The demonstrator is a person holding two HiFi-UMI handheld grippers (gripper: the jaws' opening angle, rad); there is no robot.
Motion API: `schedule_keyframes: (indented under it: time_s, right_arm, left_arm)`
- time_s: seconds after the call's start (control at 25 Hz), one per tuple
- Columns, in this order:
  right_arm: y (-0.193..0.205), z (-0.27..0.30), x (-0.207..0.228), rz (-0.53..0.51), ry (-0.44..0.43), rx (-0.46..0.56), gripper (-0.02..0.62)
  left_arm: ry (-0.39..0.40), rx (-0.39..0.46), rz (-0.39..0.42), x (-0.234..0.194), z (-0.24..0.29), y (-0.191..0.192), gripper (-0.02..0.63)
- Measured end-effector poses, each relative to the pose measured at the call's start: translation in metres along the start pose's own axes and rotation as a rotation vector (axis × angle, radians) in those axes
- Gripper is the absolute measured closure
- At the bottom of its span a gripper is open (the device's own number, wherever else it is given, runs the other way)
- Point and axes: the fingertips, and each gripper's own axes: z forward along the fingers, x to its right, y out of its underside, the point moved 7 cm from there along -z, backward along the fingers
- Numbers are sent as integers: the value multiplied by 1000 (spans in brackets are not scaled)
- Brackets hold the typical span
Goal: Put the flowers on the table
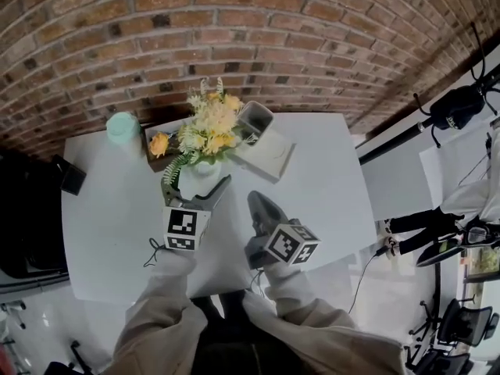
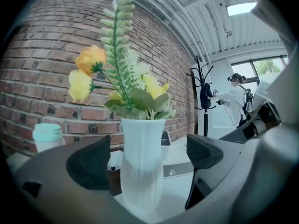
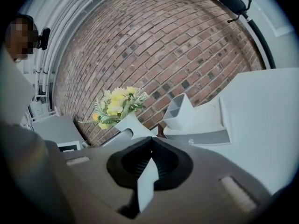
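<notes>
1. Your left claw (image 1: 197, 182) (image 2: 145, 155) was wide open. The white vase (image 1: 199, 180) (image 2: 141, 162) stood between its two dark pads (image 2: 88, 162). There was a small gap on each side, so the pads did not press on the vase.
2. The vase stood upright on the white tabletop (image 1: 328, 186), near the middle and toward the back.
3. The flowers (image 1: 207, 127) (image 2: 121, 87) (image 3: 117, 104) were in the vase. They were yellow, orange and white, with green leaves. One tall pale green stem stuck up above the rest in your left gripper view.
4. Your right claw (image 1: 256, 198) (image 3: 149, 160) was closed, with its tips meeting. It was over the tabletop, just to the right of the vase, and it was not touching it. A thin white strip showed low between its pads in your right gripper view. I could not tell what that strip was.
5. A mint green cup (image 1: 123, 126) (image 2: 46, 136) stood at the back left of the tabletop, well apart from the vase.
6. A white holder (image 1: 255, 119) (image 3: 182, 111) with an open top stood on a flat white base, just behind and to the right of the flowers.
7. A red brick wall (image 1: 234, 30) was right behind the tabletop.
8. Your sleeves (image 1: 156, 319) were a light tan colour.
</notes>
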Motion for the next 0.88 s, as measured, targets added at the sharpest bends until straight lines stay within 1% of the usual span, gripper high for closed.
schedule_keyframes:
  time_s: [0.08, 0.2, 0.36, 0.52, 0.6, 0.68, 0.8, 0.84, 0.88]
  right_arm:
    - [-1, -4, -4, -2, -3, 11, 595]
    - [-1, -10, -13, -8, -7, 26, 595]
    - [-2, -18, -29, -25, -29, 53, 595]
    - [-2, -30, -47, -65, -55, 95, 595]
    - [1, -38, -55, -88, -57, 115, 595]
    - [7, -46, -61, -106, -46, 126, 595]
    - [20, -49, -68, -98, -40, 114, 595]
    - [27, -50, -71, -91, -42, 103, 595]
    - [34, -52, -74, -86, -44, 89, 595]
  left_arm:
    - [19, -25, -48, 2, -12, 0, 114]
    - [67, -80, -132, 11, -31, 1, 114]
    - [158, -158, -173, 32, -53, 2, 115]
    - [198, -224, -208, 52, -81, 2, 124]
    - [195, -241, -220, 62, -100, 3, 212]
    - [178, -239, -226, 67, -118, 3, 289]
    - [123, -191, -233, 64, -136, 2, 532]
    - [116, -178, -243, 63, -141, 2, 601]
    - [120, -171, -254, 63, -146, 4, 603]
